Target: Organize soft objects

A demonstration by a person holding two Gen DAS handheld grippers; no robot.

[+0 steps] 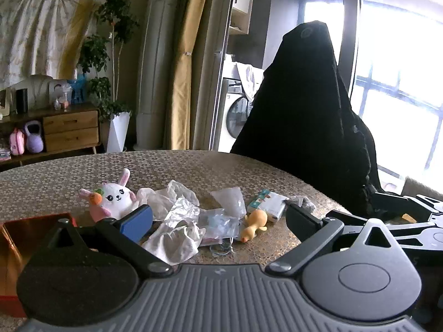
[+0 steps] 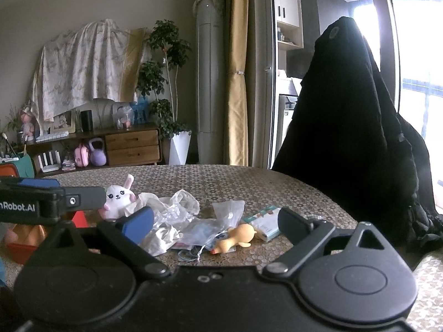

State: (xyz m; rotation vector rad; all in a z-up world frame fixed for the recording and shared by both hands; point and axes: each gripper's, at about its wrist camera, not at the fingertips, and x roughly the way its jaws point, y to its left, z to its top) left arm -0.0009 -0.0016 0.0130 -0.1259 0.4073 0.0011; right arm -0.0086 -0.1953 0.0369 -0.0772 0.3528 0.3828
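Observation:
A white plush bunny [image 1: 115, 197] holding a carrot sits on the table, left of a heap of crumpled plastic bags [image 1: 177, 215]. A yellow rubber duck [image 1: 253, 224] lies right of the heap, beside a small tissue pack [image 1: 267, 204]. My left gripper [image 1: 218, 220] is open and empty, just short of the heap. My right gripper [image 2: 216, 222] is open and empty too, facing the same bunny [image 2: 119, 197], bags [image 2: 177, 215], duck [image 2: 235, 238] and tissue pack [image 2: 264, 221]. The left gripper's body [image 2: 41, 202] shows at the left of the right wrist view.
A red box [image 1: 16, 238] with an open top stands at the table's left; it also shows in the right wrist view [image 2: 25, 246]. A chair draped in black cloth [image 1: 310, 127] stands at the table's far right. The patterned tablecloth [image 1: 193, 166] stretches behind the objects.

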